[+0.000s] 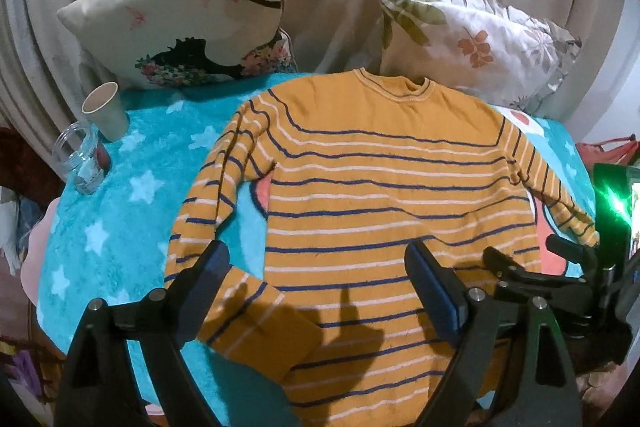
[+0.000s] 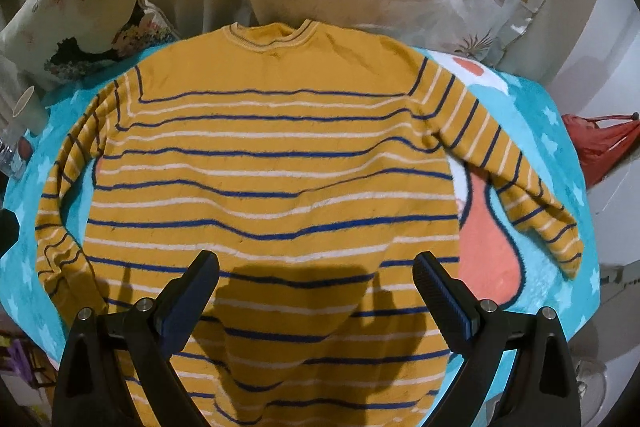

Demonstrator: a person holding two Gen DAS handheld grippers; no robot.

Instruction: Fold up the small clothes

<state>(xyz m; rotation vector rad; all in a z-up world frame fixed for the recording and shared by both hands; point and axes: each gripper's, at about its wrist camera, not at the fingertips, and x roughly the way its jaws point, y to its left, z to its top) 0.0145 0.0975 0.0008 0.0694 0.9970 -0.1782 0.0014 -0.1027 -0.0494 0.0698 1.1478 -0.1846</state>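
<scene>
A small mustard-yellow sweater (image 1: 384,187) with blue and white stripes lies flat on a turquoise star blanket (image 1: 120,211), collar away from me. It also shows in the right wrist view (image 2: 272,163). Its left sleeve (image 1: 208,211) runs down the side and bends inward at the cuff. Its right sleeve (image 2: 512,171) angles out to the right. My left gripper (image 1: 320,279) is open and empty above the lower left of the sweater. My right gripper (image 2: 316,283) is open and empty above the lower middle; part of it shows in the left wrist view (image 1: 560,275).
Two pillows lean at the back, one with a drawn figure (image 1: 184,7) and one with leaves (image 1: 476,35). A paper cup (image 1: 105,111) and a clear glass jar (image 1: 80,159) stand on the blanket's left edge. A red bag (image 2: 600,147) lies off to the right.
</scene>
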